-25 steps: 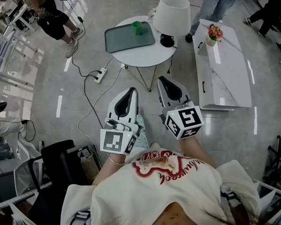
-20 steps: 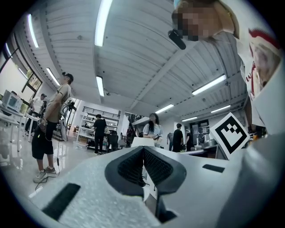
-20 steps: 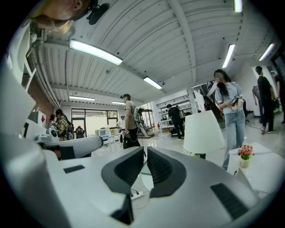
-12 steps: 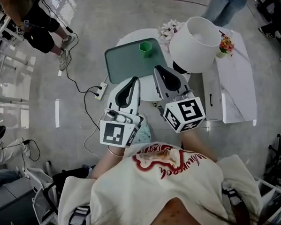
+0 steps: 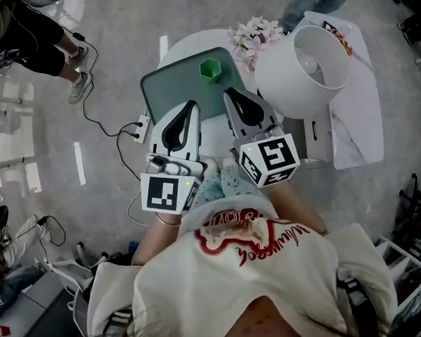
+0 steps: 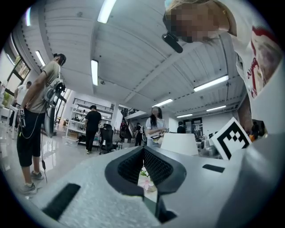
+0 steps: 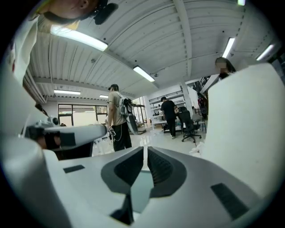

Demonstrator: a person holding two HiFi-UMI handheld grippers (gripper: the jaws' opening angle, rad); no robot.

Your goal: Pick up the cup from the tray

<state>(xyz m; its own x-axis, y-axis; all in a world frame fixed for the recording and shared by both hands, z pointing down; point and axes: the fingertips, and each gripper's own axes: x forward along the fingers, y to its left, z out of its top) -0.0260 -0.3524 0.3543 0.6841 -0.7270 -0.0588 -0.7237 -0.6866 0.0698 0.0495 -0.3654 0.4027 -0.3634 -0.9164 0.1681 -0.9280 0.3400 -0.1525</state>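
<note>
Held white left gripper and white right gripper side by side above the grey-green rectangular tray's near edge, both jaw pairs closed, empty. Beyond them, found the small green plastic cup upright in the tray's far right corner, untouched.

My head camera looks steeply down past my shoulders, from well above, onto the round bench and lampshade. The cameras on my left tool and right tool sit just behind the jaws (very near), facing outward and up across the room; both catch that lampshade.
</note>
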